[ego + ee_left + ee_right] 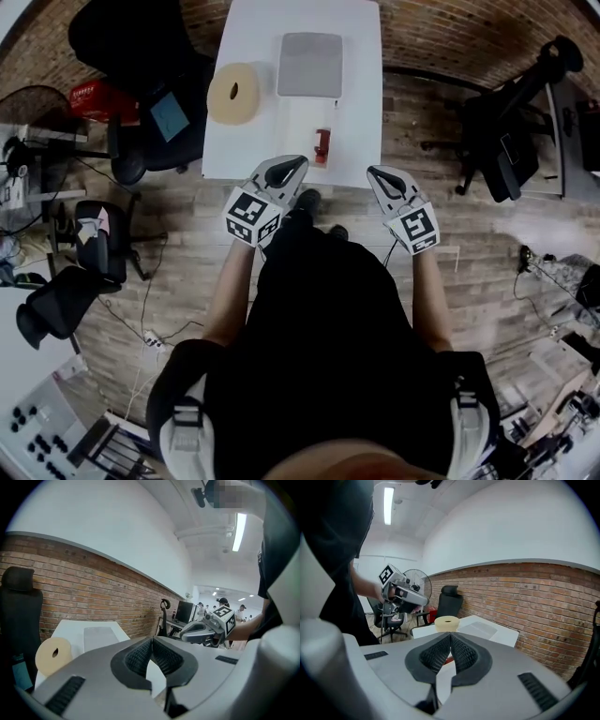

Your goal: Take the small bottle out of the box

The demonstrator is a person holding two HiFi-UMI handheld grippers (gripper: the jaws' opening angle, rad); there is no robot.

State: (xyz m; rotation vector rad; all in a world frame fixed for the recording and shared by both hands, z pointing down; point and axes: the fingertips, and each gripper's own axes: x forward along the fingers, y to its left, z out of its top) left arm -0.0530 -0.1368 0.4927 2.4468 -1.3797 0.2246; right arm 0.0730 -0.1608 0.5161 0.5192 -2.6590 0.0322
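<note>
A small red bottle [322, 143] lies near the front edge of the white table [366, 94], in what looks like a shallow clear box [302, 131]. A grey lidded box [309, 64] sits behind it. Both grippers hover in front of the table edge, short of the bottle. My left gripper [292, 169] is shut and empty; its pads meet in its own view [151, 641]. My right gripper [379, 174] is also shut with nothing held [450, 637]. A sliver of the red bottle [448, 659] shows between the right jaws' bases.
A cream tape roll [233, 92] rests on the table's left part, also seen as the tape roll [53, 654] from the left gripper. Black office chairs [141, 56] stand left and right [511, 131] of the table. A brick wall [469, 37] runs behind.
</note>
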